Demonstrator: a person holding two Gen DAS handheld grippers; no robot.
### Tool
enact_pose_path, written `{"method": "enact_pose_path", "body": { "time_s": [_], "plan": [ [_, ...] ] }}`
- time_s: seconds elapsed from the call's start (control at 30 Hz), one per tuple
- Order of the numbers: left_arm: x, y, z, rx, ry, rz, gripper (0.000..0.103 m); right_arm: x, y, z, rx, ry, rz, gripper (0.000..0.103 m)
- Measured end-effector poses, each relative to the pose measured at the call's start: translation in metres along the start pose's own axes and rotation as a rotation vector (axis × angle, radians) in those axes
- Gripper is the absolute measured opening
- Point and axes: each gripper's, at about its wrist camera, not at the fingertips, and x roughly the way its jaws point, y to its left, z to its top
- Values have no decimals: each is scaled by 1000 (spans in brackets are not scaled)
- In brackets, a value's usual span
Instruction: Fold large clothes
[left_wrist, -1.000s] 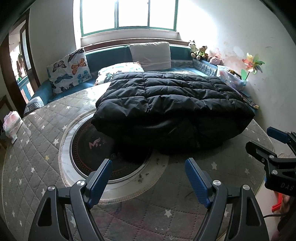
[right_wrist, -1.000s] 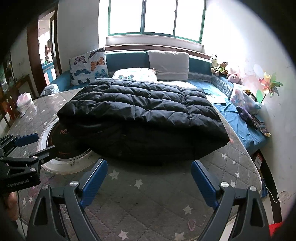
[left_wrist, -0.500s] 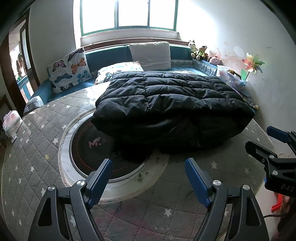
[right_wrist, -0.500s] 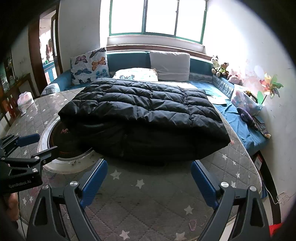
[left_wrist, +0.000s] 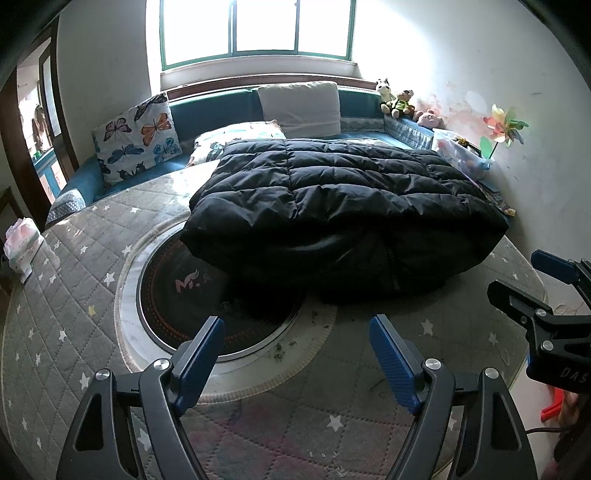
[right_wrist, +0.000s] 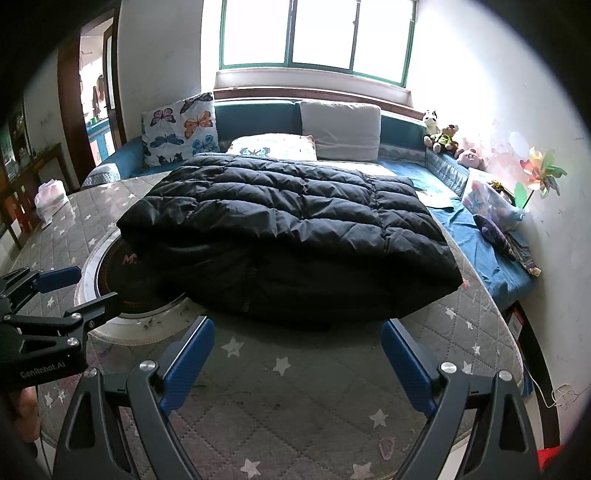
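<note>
Two grippers hover over a round tabletop covered with a grey quilted cloth dotted with white stars. In the left wrist view, the left gripper fills the bottom of the frame, its blue-padded jaws spread wide with nothing between them. In the right wrist view, the right gripper sits at the bottom of the frame, its jaws likewise wide apart and empty.

A black puffy jacket lies folded in the centre of both views, on the far half of the tabletop, well apart from both grippers. Its near left edge overlaps a dark round inset ringed in white, at centre left.

Behind the tabletop, in the upper part of the frame, a teal sofa holds a butterfly-print cushion and a grey cushion beneath a bright window. Soft toys and a paper pinwheel stand at the upper right.
</note>
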Motion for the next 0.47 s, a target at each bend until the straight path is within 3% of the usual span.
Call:
{"method": "enact_pose_path", "body": {
  "time_s": [0.47],
  "plan": [
    [-2,0,-1,8,-15,0,86,2,1,1,-4,-2,3,100]
  ]
}}
